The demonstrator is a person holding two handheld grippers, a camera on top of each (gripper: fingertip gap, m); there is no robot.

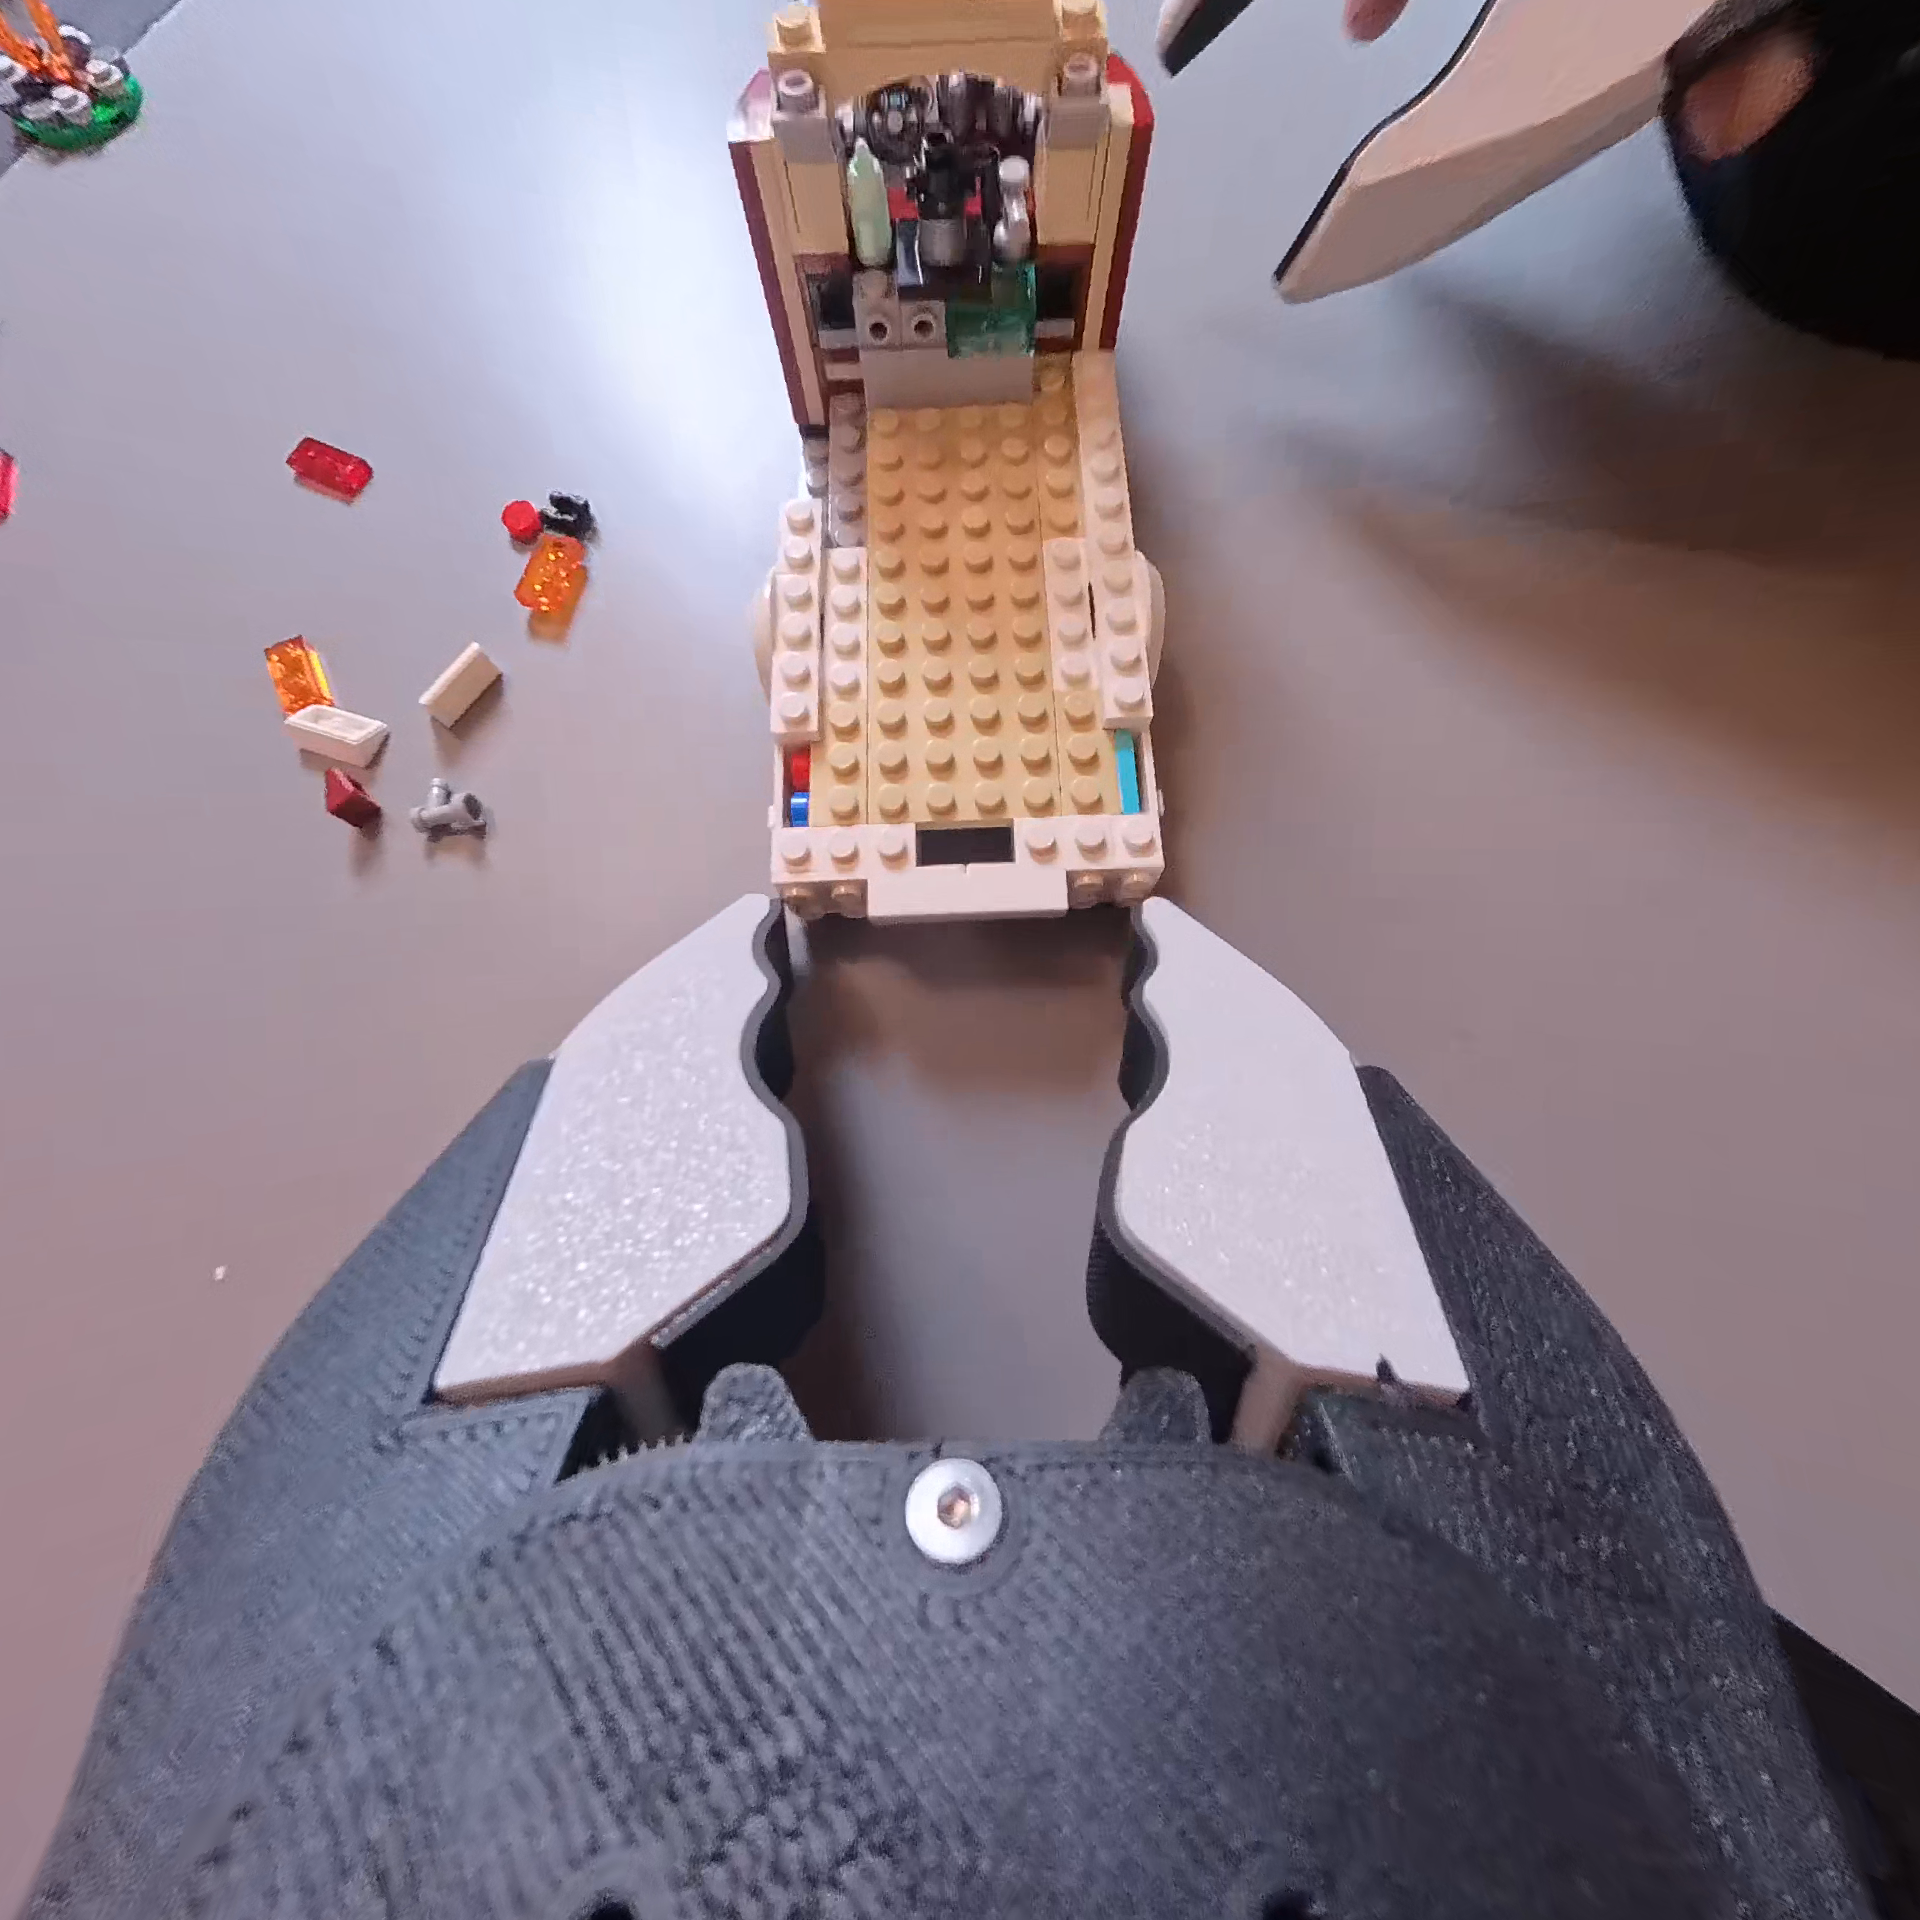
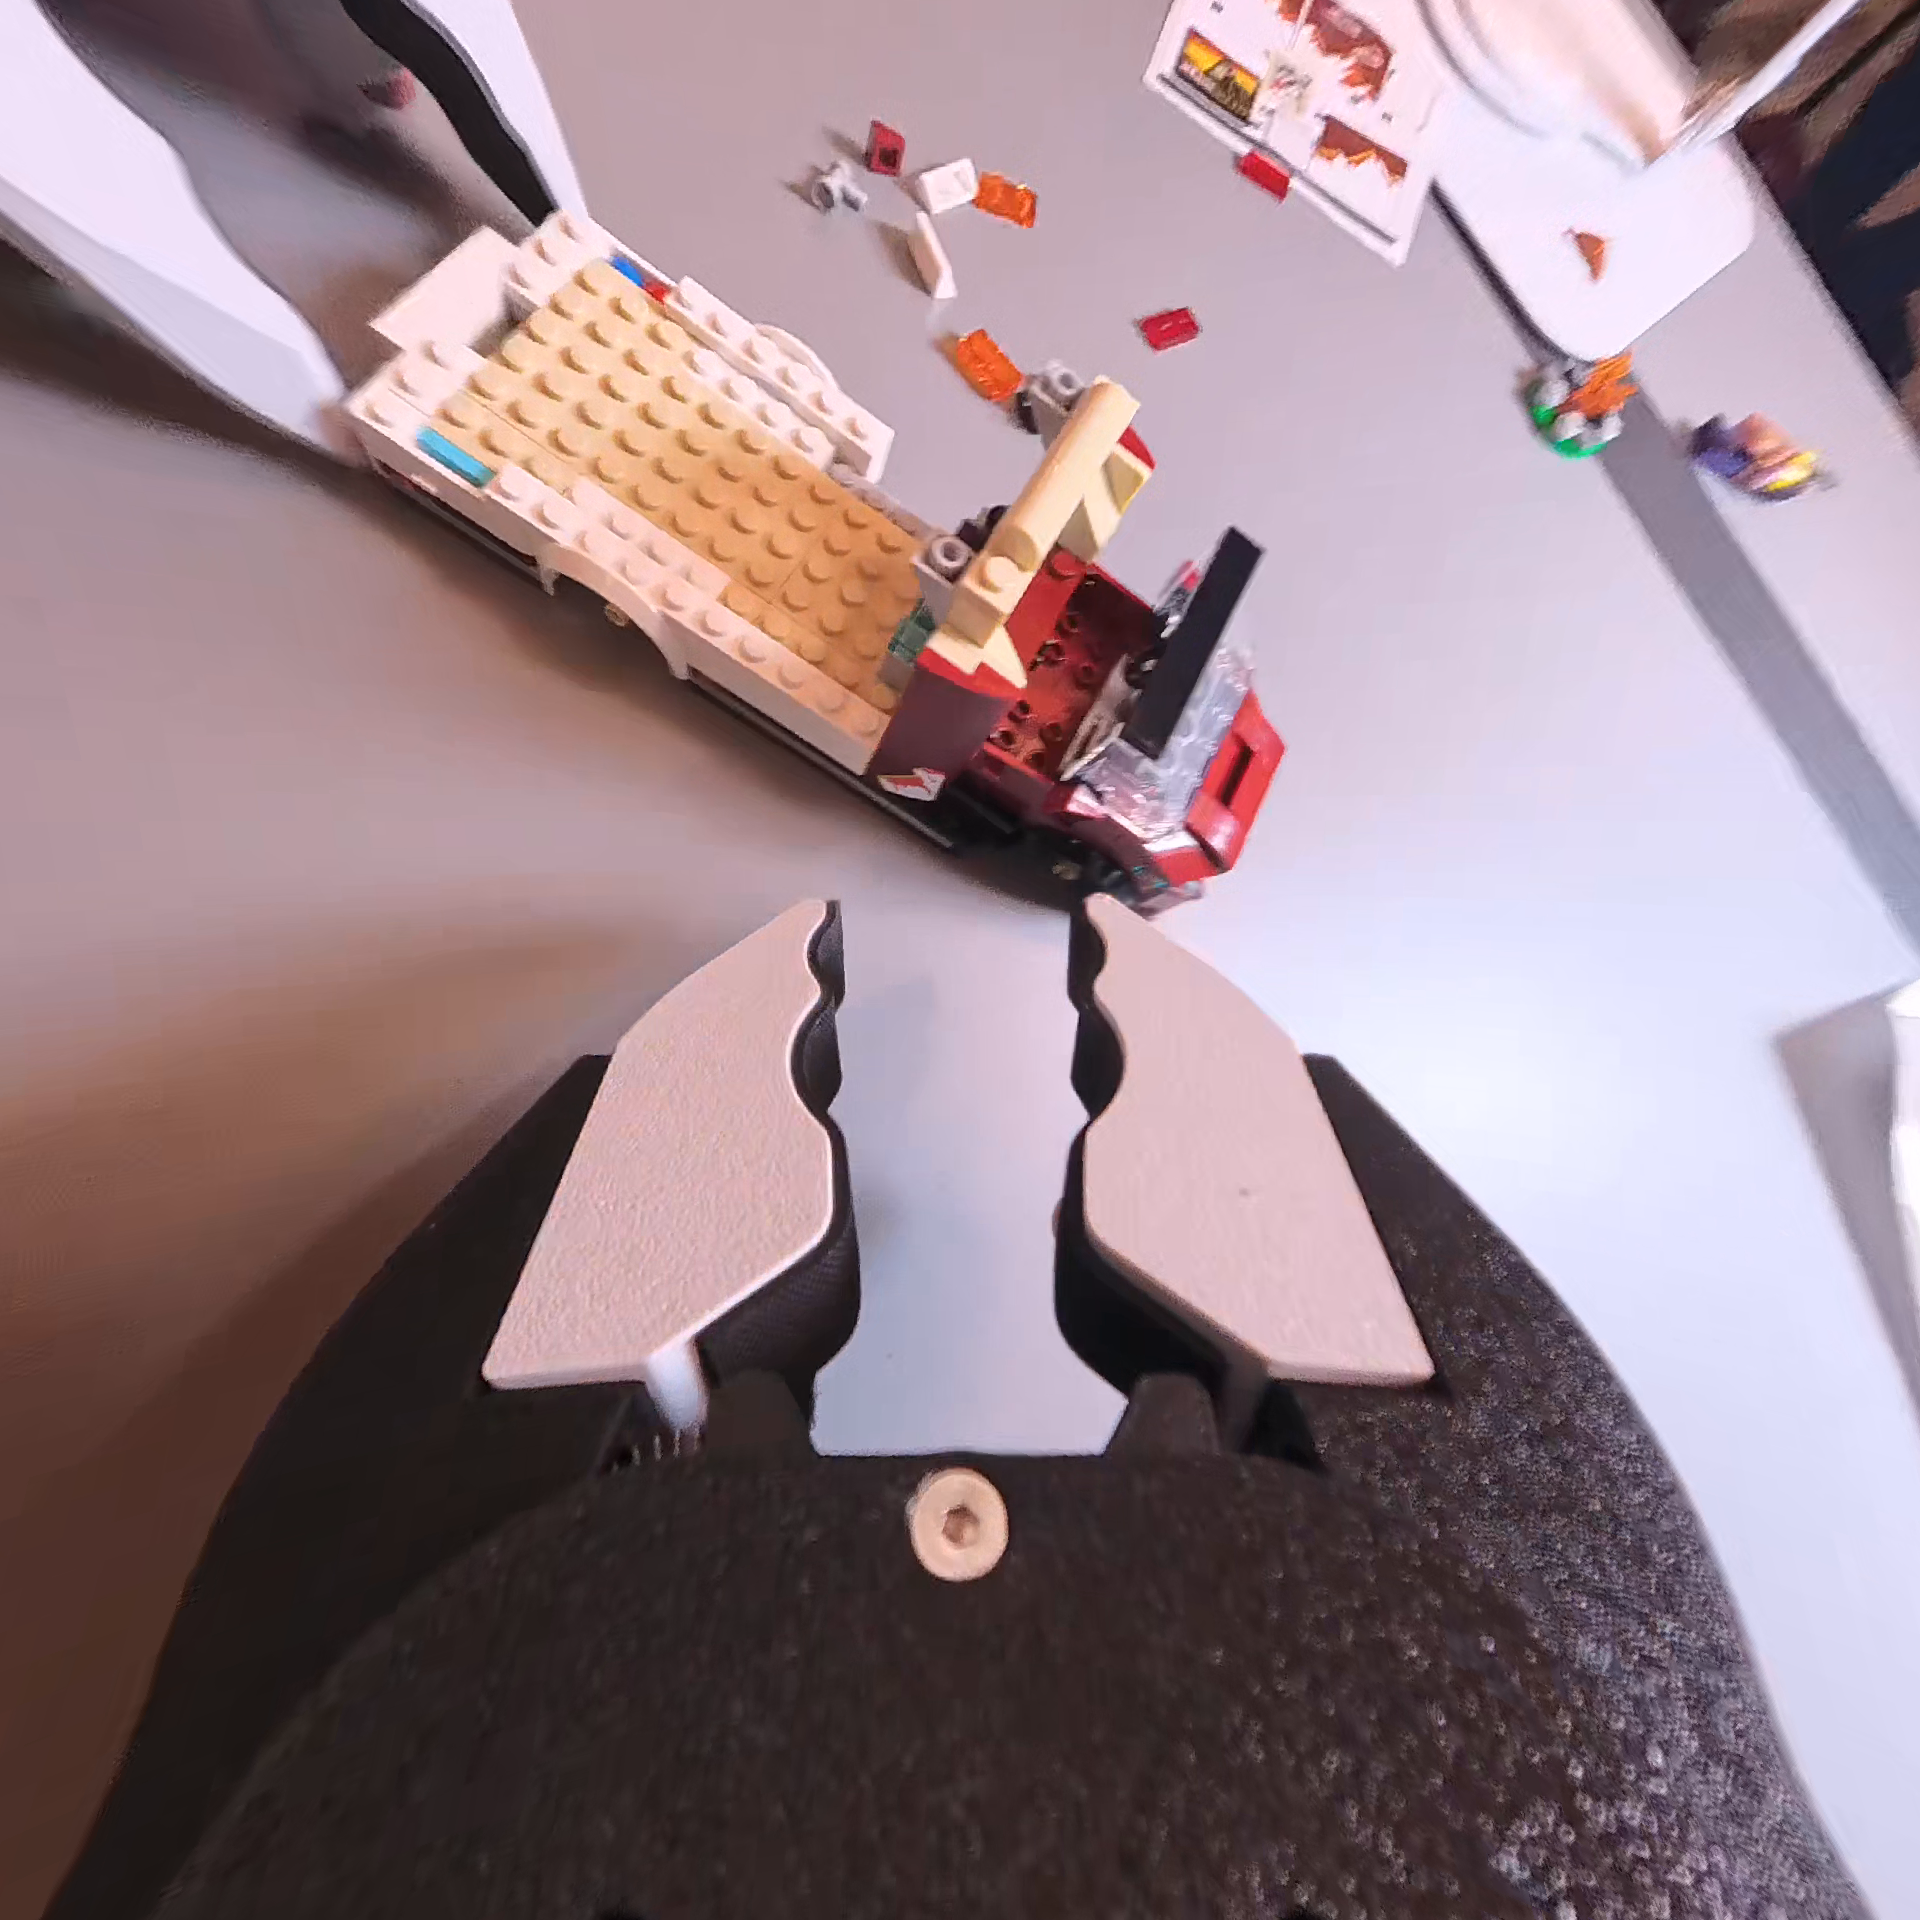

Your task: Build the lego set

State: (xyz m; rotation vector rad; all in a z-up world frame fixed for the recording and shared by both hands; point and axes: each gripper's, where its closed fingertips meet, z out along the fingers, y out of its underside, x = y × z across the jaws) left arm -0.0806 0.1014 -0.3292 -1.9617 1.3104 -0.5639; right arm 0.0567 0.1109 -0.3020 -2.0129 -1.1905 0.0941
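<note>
The left gripper [image 1: 961, 920] points level along the table, jaws spread wide just behind the lego truck [image 1: 961, 644] at frame centre. The right gripper [image 2: 956, 920] hovers tilted, jaws parted and empty, near the truck's red cab.

On the worktop [image 1: 1455, 935] the lego truck [image 1: 961, 644] stands just ahead of the left tongs [image 1: 961, 920], rear end nearest them and cab at the far end, with loose bricks [image 1: 436, 665] scattered to its left and the right tongs [image 1: 1475, 177] off to its far right.
</note>
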